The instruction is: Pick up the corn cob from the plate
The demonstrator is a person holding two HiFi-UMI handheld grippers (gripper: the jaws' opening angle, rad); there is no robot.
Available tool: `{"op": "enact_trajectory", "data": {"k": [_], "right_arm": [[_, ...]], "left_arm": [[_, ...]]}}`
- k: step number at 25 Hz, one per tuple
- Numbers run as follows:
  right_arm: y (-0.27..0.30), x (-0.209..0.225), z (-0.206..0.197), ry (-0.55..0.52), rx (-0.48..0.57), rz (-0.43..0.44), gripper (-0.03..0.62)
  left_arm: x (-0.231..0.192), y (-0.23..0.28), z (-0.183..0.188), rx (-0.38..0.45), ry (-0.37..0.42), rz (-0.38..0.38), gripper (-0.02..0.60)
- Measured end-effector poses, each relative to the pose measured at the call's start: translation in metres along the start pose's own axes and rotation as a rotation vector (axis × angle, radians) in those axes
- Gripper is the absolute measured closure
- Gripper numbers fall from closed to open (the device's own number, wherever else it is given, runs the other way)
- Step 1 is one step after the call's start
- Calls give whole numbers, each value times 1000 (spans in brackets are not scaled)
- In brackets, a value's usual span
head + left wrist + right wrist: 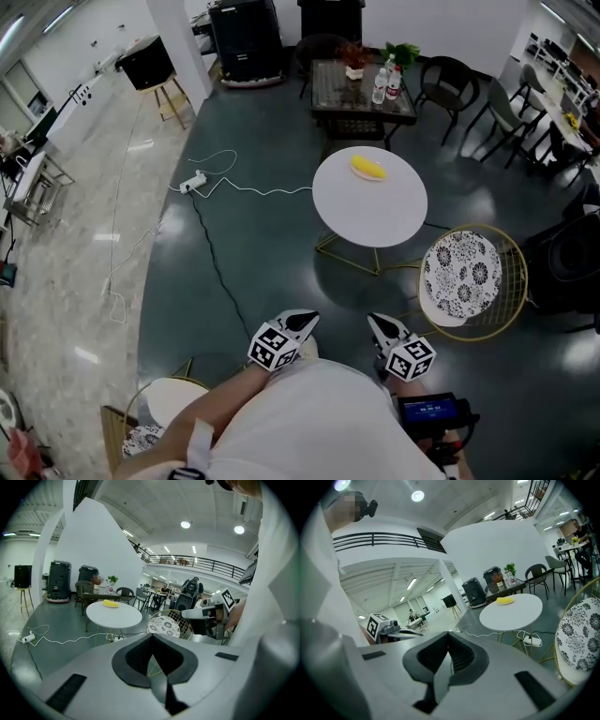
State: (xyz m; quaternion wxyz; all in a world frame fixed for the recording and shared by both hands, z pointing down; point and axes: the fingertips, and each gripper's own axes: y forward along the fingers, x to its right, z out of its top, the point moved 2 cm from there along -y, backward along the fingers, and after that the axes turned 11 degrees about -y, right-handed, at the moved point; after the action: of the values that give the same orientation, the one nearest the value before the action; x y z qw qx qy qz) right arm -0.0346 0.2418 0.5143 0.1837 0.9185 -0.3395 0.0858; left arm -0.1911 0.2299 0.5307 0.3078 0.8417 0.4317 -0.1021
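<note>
A yellow corn cob lies on the far side of a round white table; I cannot make out a plate under it. It also shows as a small corn cob in the left gripper view and as a corn cob in the right gripper view. My left gripper and right gripper are held side by side close to the person's body, well short of the table. Both are shut with nothing between the jaws. Each gripper view looks over shut jaws toward the table.
A gold wire chair with a black-and-white patterned seat stands right of the table. A white cable and power strip lie on the dark floor at left. Behind stand a glass table with bottles and dark chairs. A small stool sits at lower left.
</note>
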Motion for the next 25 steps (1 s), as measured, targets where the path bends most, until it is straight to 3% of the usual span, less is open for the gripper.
{"op": "enact_trajectory", "data": {"k": [11, 25], "right_arm": [[48, 9, 23, -16, -3, -25, 586], [113, 5, 34, -32, -42, 28, 586]], "left_arm": [[-43, 1, 30, 10, 7, -26, 574], [-104, -22, 37, 42, -63, 43, 574]]}}
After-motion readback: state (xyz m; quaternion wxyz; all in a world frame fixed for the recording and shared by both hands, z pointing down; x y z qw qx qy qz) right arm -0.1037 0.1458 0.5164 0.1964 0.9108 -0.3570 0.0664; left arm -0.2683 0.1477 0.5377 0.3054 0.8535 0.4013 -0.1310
